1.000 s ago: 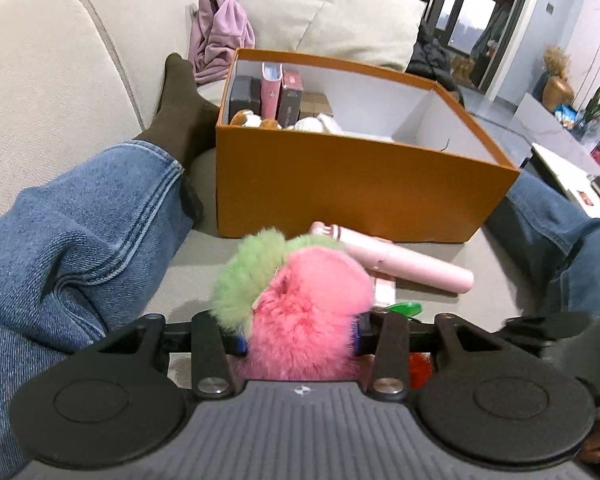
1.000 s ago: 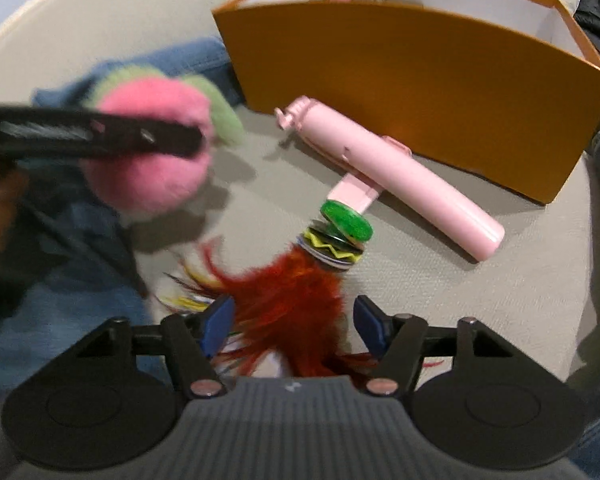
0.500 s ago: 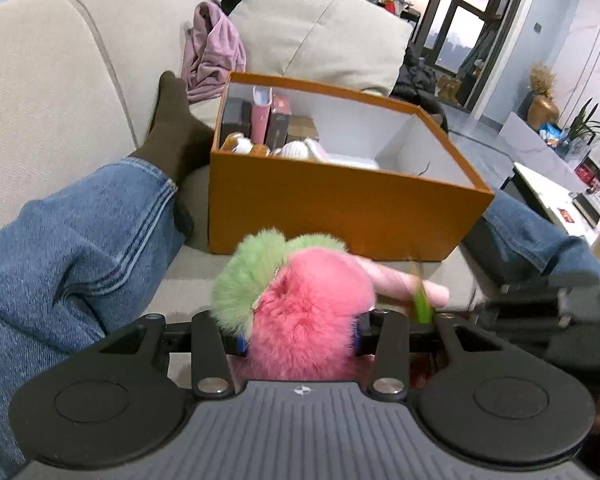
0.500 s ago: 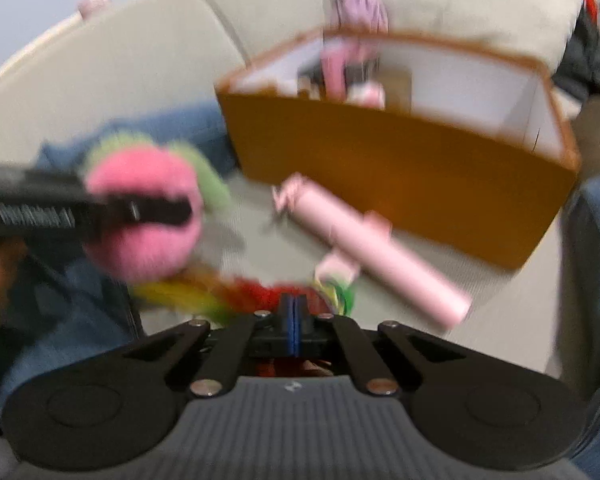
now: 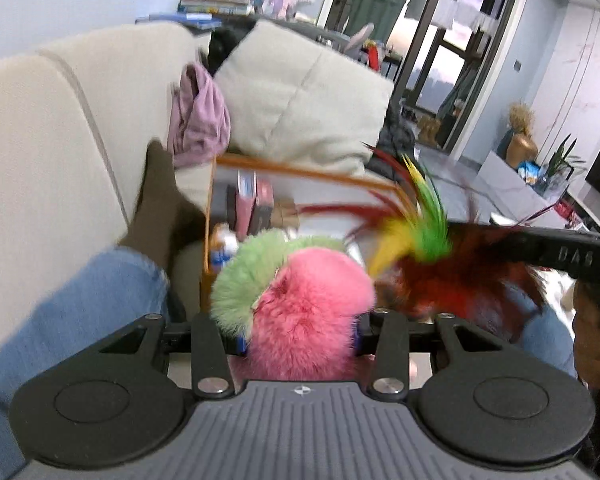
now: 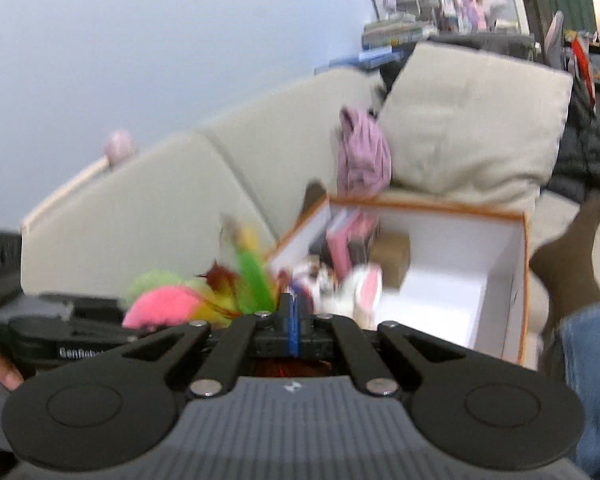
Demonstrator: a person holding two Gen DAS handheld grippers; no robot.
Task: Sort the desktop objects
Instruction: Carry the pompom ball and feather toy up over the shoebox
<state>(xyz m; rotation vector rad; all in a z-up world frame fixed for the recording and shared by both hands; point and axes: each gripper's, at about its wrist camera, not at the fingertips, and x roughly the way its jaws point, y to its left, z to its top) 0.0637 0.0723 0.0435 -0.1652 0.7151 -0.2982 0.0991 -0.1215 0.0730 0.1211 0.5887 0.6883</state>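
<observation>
My left gripper (image 5: 300, 340) is shut on a fluffy pink and green pom-pom (image 5: 308, 308), lifted in front of the orange box (image 5: 208, 240). My right gripper (image 6: 293, 320) is shut on a feather toy (image 6: 248, 276) with red, yellow and green feathers; the same feather toy (image 5: 432, 268) hangs just right of the pom-pom in the left wrist view. The pom-pom (image 6: 160, 304) shows to the left in the right wrist view. The orange box (image 6: 520, 280) with a white inside lies ahead, holding pink cases (image 6: 348, 240) and small items at its left end.
A beige sofa back (image 5: 80, 140) and cushion (image 5: 300, 100) stand behind the box, with a purple cloth (image 5: 198, 120) between them. A person's jeans leg (image 5: 60, 312) and dark sock (image 5: 156, 200) lie left of the box; another socked foot (image 6: 568, 264) rests right of it.
The right gripper closed on the feather toy and lifted it off the sofa. Both grippers rose and tilted up, so the box now sits low and the pink stick is out of view.
</observation>
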